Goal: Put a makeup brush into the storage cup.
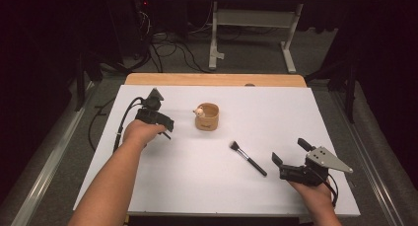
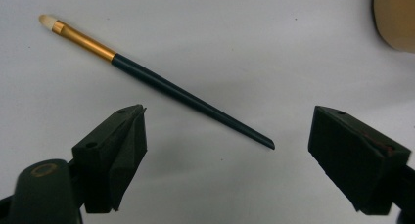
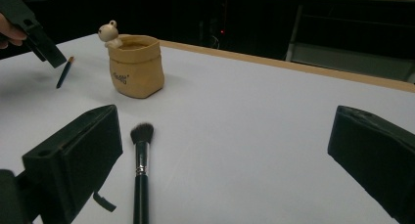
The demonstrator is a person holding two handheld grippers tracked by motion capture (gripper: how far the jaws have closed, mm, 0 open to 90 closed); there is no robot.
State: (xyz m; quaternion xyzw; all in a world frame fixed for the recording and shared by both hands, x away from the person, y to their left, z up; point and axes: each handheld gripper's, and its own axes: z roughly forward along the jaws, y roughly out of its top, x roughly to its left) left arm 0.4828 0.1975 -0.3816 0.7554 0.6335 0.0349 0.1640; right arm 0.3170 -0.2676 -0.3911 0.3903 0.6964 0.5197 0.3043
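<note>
I find my left gripper [image 2: 227, 136] with jaws wide apart over the thin brush [image 2: 156, 81], which lies flat on the table [image 1: 296, 112] left of the cup [image 1: 207, 116]. My right gripper [image 3: 220, 155] also stands apart, with the powder brush [image 3: 141, 170] just beside its left jaw.

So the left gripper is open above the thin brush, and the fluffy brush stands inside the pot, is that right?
Not quite. The fluffy brush lies flat on the white table, apart from the pot, as the right gripper view shows. The left gripper is indeed open above the thin brush.
</note>
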